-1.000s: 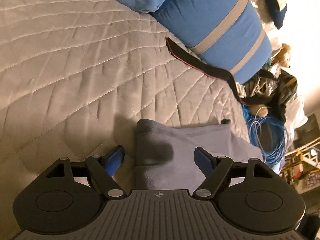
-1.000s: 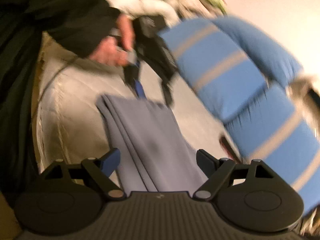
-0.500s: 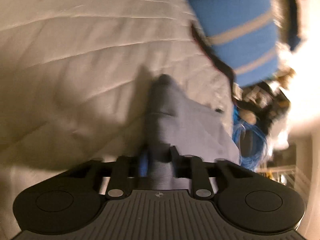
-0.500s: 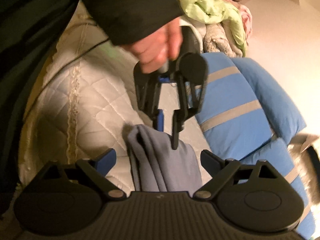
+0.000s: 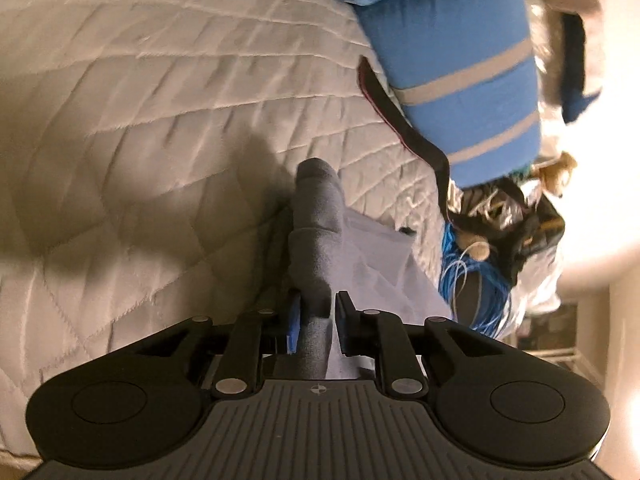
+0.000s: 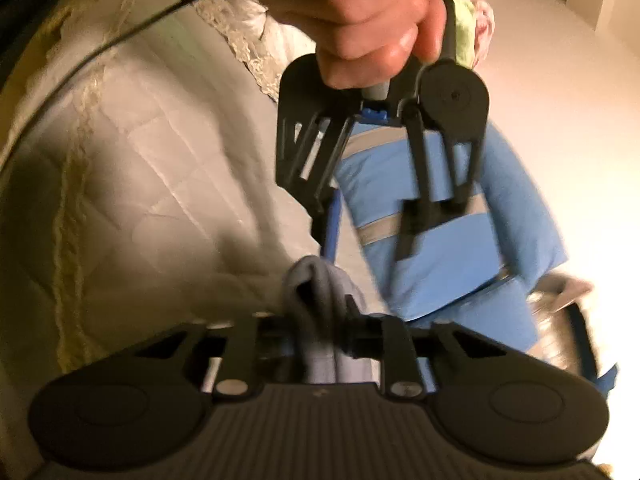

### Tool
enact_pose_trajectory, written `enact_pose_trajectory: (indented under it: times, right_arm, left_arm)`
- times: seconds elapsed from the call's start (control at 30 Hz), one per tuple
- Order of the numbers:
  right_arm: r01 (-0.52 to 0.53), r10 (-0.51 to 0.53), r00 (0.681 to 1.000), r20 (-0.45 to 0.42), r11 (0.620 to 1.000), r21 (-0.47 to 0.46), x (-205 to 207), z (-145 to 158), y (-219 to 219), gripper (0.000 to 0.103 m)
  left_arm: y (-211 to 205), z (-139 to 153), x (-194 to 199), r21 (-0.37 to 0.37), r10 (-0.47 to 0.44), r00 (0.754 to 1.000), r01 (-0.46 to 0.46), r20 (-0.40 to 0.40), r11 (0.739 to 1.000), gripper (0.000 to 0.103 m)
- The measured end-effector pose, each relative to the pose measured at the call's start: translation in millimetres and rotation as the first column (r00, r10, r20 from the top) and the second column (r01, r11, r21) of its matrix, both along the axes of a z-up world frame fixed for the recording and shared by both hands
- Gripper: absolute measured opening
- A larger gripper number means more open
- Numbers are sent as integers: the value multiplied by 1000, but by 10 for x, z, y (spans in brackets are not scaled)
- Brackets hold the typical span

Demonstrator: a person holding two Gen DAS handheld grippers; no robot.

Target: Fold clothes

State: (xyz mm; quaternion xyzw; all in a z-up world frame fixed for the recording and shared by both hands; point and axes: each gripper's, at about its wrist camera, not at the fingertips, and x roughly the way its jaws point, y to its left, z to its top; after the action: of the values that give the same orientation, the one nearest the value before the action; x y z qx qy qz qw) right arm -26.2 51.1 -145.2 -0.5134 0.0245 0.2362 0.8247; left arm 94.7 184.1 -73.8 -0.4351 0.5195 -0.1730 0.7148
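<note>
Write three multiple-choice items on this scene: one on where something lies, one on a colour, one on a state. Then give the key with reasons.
1. Where does the black strap lie?
A. On the quilt at the edge of the blue pillow
B. Clamped in the left gripper
C. Wound round the blue cable

2. What colour are the pillow's stripes?
A. Red
B. Grey
C. Green

3. What is the state of the left gripper?
A. Wide open above bare quilt
B. Shut on nothing
C. Shut on the grey garment

Key: 1 A, the strap runs along the pillow's edge over the quilt. 2 B, pale grey bands cross the blue fabric. 3 C, a bunched fold of grey cloth sits pinched between its fingers; the right gripper likewise clamps the garment.
</note>
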Motion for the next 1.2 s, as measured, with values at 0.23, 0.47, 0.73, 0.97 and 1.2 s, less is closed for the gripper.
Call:
enact_pose_trajectory:
  times: [0.23,0.47,0.73,0.97,1.2]
  right_arm:
    - [-12,12,1000,-10,999,53,4,69,-85,12]
    - [-34,33,999,13,999,42,-48,78,-97,11]
    - [-53,54,998,-15,997,50,-80,84,-108,9]
    - [-67,69,997,-27,996,51,-88,79,-118,9]
    - [-76,78,997,-28,996,49,-128,40,-109,9]
  left_arm:
    - [36,-94,179,-3,10,1000,-10,16,1000,57]
    - [-43,-339,578,-9,26,999,-27,-47,1000,38]
    - [-102,-364,795,73,-14,999,17,-47,997,12]
    - [-92,-370,884,82,-31,999,34,-30,996,13]
    - [-68,-374,922,72,-46,998,48,-34,996,13]
